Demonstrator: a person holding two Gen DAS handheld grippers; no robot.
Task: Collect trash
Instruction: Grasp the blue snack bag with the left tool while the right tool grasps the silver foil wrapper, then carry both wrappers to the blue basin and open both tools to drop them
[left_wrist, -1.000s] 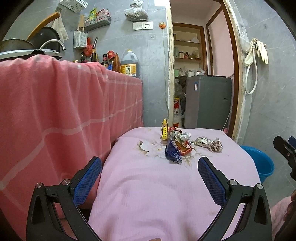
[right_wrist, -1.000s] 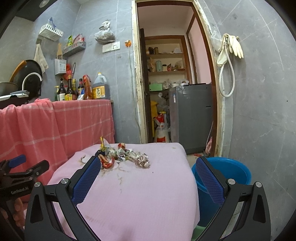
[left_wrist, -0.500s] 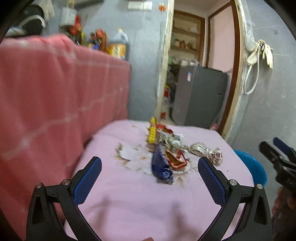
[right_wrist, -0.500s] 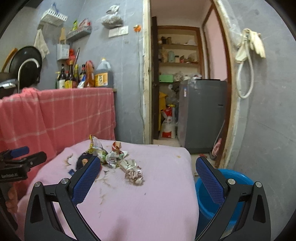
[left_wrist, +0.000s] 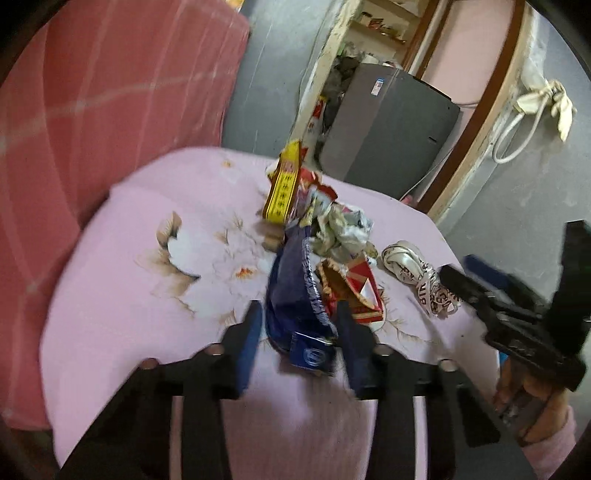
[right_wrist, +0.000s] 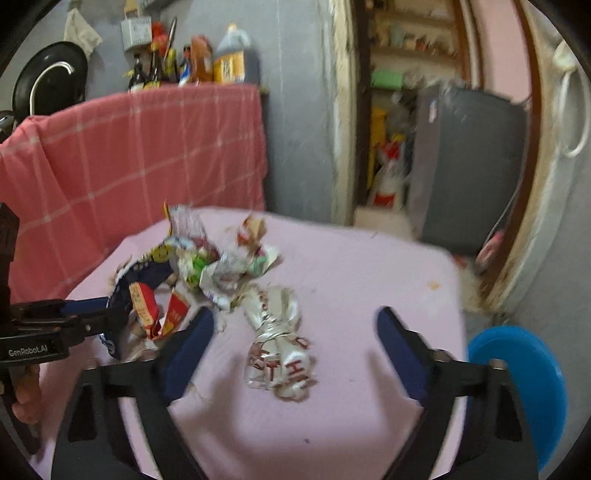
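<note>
A heap of crumpled wrappers lies on the pink-clothed table (left_wrist: 122, 306). My left gripper (left_wrist: 297, 325) has closed in around the dark blue bag (left_wrist: 291, 295), its pads at both sides of it. Beside it lie a red and white wrapper (left_wrist: 354, 288), a yellow wrapper (left_wrist: 282, 184) and a silver twisted wrapper (left_wrist: 421, 269). My right gripper (right_wrist: 295, 343) is open, its fingers either side of the silver twisted wrapper (right_wrist: 280, 343), just above it. The left gripper's fingers (right_wrist: 74, 317) show at the left of the right wrist view, at the blue bag (right_wrist: 147, 273).
A blue bucket (right_wrist: 517, 387) stands on the floor right of the table. A red checked cloth (right_wrist: 129, 155) covers the counter at left, with bottles (right_wrist: 192, 62) on top. A doorway with a grey appliance (right_wrist: 469, 170) is behind the table.
Both grippers have moved forward and down to the trash. The left gripper's jaws have narrowed from wide open onto the blue bag. The right gripper now straddles the silver wrapper.
</note>
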